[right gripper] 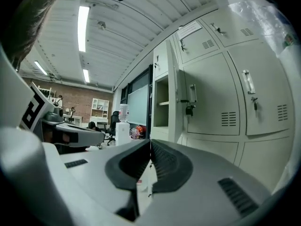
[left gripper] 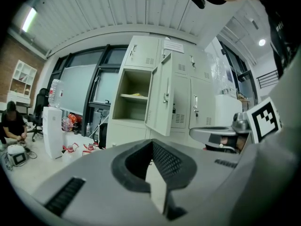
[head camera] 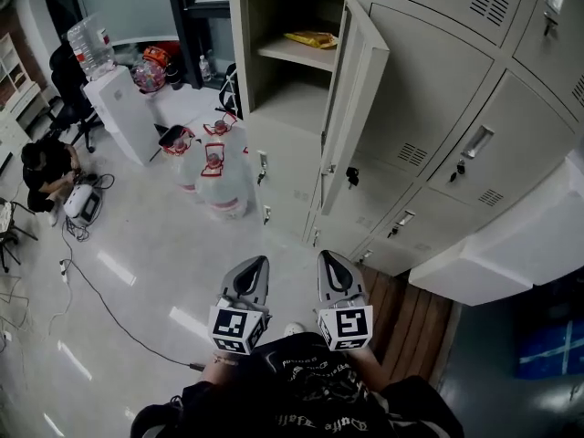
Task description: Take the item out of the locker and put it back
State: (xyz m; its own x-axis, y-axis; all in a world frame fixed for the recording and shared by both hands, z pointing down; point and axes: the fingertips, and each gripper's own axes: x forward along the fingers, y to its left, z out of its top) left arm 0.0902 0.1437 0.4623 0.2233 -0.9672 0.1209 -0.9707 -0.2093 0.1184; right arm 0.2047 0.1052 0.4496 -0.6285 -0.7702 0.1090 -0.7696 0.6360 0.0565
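A yellow packet (head camera: 311, 38) lies on the shelf of the open locker (head camera: 294, 99), whose door (head camera: 355, 89) swings out to the right. The same packet (left gripper: 136, 95) shows small in the left gripper view. Both grippers are held low and close to my body, well short of the locker. My left gripper (head camera: 255, 265) is shut with nothing in it, its tips meeting in its own view (left gripper: 151, 143). My right gripper (head camera: 328, 259) is shut and empty too, jaws touching (right gripper: 150, 143). The open door (right gripper: 172, 95) appears edge-on in the right gripper view.
Grey lockers (head camera: 438, 108) fill the wall to the right. Large water bottles (head camera: 215, 173) stand on the floor left of the locker, by a white dispenser (head camera: 123, 108). A person (head camera: 47, 172) crouches at far left among cables. A white box (head camera: 511, 249) juts out at right.
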